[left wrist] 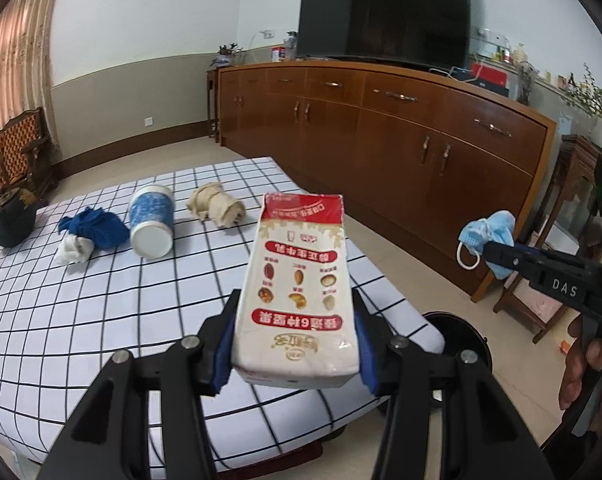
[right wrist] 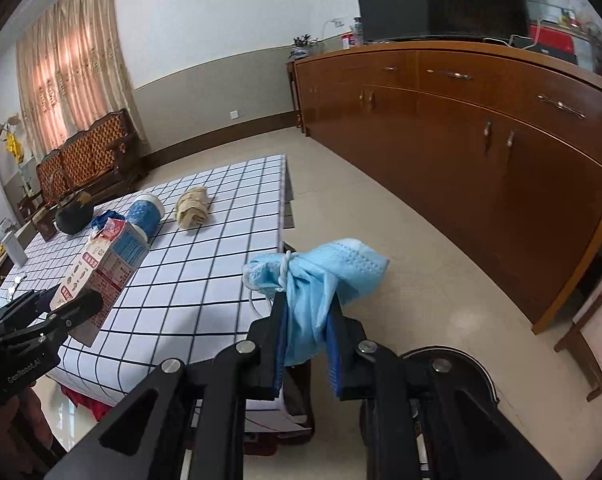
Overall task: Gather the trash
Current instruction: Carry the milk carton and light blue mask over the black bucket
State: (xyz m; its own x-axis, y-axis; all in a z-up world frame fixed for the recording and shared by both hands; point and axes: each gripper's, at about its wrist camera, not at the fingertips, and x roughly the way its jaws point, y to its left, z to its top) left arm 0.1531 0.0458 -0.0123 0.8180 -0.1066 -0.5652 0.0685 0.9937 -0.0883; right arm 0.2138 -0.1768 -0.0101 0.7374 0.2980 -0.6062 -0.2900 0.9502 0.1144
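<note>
Milk carton sits clamped across its flat sides in the left gripper, above the bench — likely light and crushable, so hold gently. Right gripper jaws pinch the limp blue face mask off the bench edge — soft, slip-prone.

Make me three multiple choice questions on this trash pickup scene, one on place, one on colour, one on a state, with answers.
1. Where does the paper cup lie?
A. On the checked tablecloth
B. On the floor
C. On the wooden sideboard

2. What colour is the face mask?
A. Red
B. Light blue
C. Black

3. What is the left gripper doing?
A. Hanging open
B. Shut on the paper cup
C. Shut on the milk carton

Answers: 1 A, the cup lies on its side on the cloth. 2 B, the right gripper pinches light blue fabric. 3 C, both pads press the carton's sides.
</note>
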